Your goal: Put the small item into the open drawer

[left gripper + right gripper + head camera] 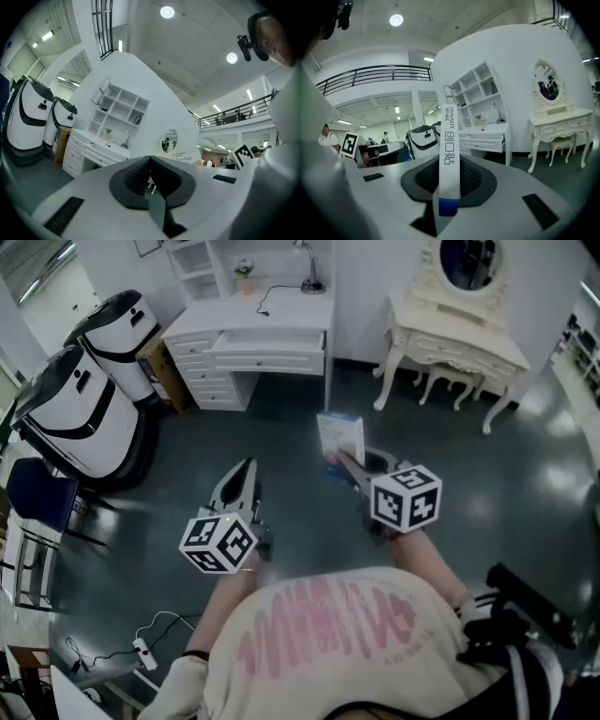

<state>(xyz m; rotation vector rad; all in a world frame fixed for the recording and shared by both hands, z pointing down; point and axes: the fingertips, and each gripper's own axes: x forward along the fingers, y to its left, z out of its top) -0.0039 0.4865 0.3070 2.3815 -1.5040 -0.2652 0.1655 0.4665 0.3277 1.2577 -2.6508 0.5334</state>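
The small item is a flat white box with a blue end, and my right gripper is shut on it, holding it upright above the dark floor. The right gripper view shows the box edge-on, clamped between the black pads. The white desk stands ahead at the far wall, with its top drawer pulled open; the same drawer lies past the box. My left gripper is shut and empty, to the left of the box. In the left gripper view its pads meet.
Two white-and-black pod-shaped machines stand at the left. A cream vanity table with an oval mirror and a stool stands right of the desk. A blue chair and a power strip are at the lower left.
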